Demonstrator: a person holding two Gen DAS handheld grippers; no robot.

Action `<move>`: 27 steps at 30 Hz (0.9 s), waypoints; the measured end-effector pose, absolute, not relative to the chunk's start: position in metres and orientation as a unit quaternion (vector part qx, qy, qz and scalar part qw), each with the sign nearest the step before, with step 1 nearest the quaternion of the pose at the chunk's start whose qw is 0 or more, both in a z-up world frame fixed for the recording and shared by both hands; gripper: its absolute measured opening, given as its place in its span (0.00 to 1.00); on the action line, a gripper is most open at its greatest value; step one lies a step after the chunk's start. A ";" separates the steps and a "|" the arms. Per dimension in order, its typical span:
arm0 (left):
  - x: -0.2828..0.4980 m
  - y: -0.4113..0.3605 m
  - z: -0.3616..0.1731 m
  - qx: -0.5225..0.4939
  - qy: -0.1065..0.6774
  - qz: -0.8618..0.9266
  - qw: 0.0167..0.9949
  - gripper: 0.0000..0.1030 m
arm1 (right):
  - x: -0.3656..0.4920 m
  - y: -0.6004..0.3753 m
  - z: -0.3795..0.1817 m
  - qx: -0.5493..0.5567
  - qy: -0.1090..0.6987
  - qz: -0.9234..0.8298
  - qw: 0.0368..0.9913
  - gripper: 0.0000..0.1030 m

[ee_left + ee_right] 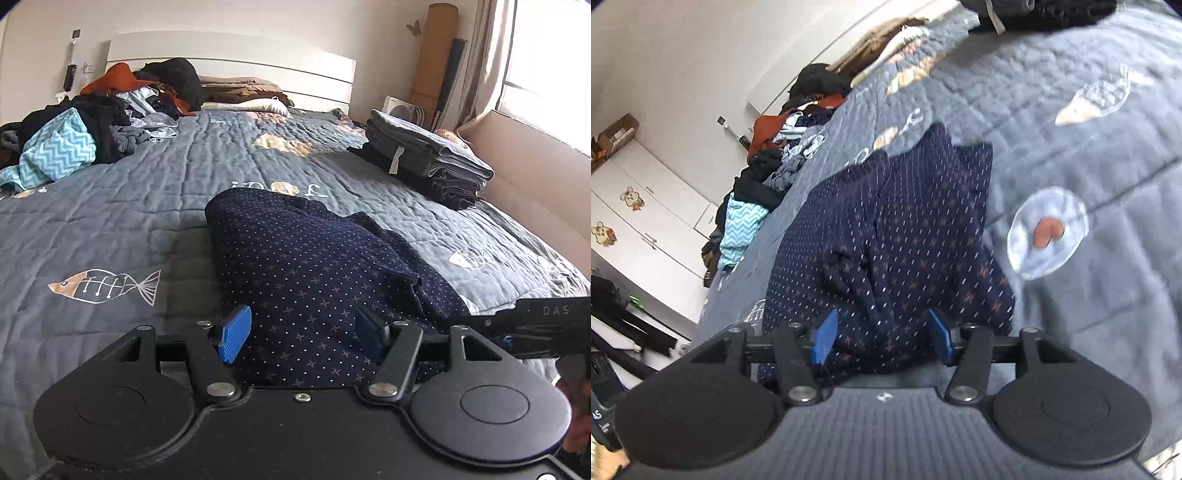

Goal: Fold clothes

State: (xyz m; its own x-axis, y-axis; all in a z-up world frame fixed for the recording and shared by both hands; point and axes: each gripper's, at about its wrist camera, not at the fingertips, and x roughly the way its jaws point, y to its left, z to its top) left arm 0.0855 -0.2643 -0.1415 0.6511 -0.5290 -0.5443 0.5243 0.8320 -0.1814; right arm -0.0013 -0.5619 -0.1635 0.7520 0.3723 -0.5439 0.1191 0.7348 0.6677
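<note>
Left gripper (301, 334): jaws stand wide, blue ribbed pads clear of the navy dotted garment (314, 258), which lies folded on the quilted grey bedspread (129, 206) under and ahead of them. Right gripper (882, 338): jaws apart too, a rumpled fold of the garment bunched between the pads; contact hard to judge, view tilted and blurred. Folded grey stack (428, 155) lies far right of the left jaws, loose pile (74, 136) far left.

Navy dotted garment (306, 266); partly folded, rumpled, flat on the quilt (110, 206)
</note>
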 end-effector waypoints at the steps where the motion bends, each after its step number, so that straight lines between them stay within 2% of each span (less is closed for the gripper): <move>1: 0.086 -0.264 -0.141 -0.005 0.301 -0.290 0.909 0.60 | 0.000 -0.561 -0.166 0.365 0.345 0.078 0.861 0.55; 9: 0.085 -0.263 -0.139 -0.006 0.299 -0.293 0.908 0.60 | 0.019 -0.552 -0.185 0.396 0.353 0.087 0.843 0.58; 12: 0.086 -0.262 -0.138 -0.009 0.298 -0.292 0.909 0.60 | 0.015 -0.553 -0.182 0.419 0.330 0.089 0.841 0.57; 14: 0.086 -0.261 -0.137 -0.013 0.297 -0.292 0.909 0.60 | 0.016 -0.551 -0.176 0.420 0.318 0.103 0.844 0.51; 15: 0.086 -0.261 -0.137 -0.013 0.296 -0.292 0.909 0.60 | 0.017 -0.550 -0.173 0.416 0.317 0.111 0.845 0.40; 16: 0.086 -0.261 -0.137 -0.012 0.296 -0.293 0.909 0.60 | 0.018 -0.549 -0.171 0.412 0.317 0.116 0.846 0.18; 17: 0.086 -0.261 -0.137 -0.011 0.296 -0.293 0.909 0.60 | 0.019 -0.548 -0.171 0.409 0.319 0.111 0.848 0.11; 23: 0.087 -0.259 -0.136 -0.017 0.295 -0.291 0.910 0.60 | 0.025 -0.551 -0.187 0.438 0.336 0.091 0.829 0.20; 25: 0.087 -0.258 -0.135 -0.017 0.296 -0.290 0.910 0.60 | 0.026 -0.549 -0.188 0.438 0.335 0.093 0.829 0.43; 27: 0.087 -0.258 -0.135 -0.016 0.295 -0.291 0.910 0.60 | 0.027 -0.543 -0.187 0.422 0.337 0.099 0.836 0.45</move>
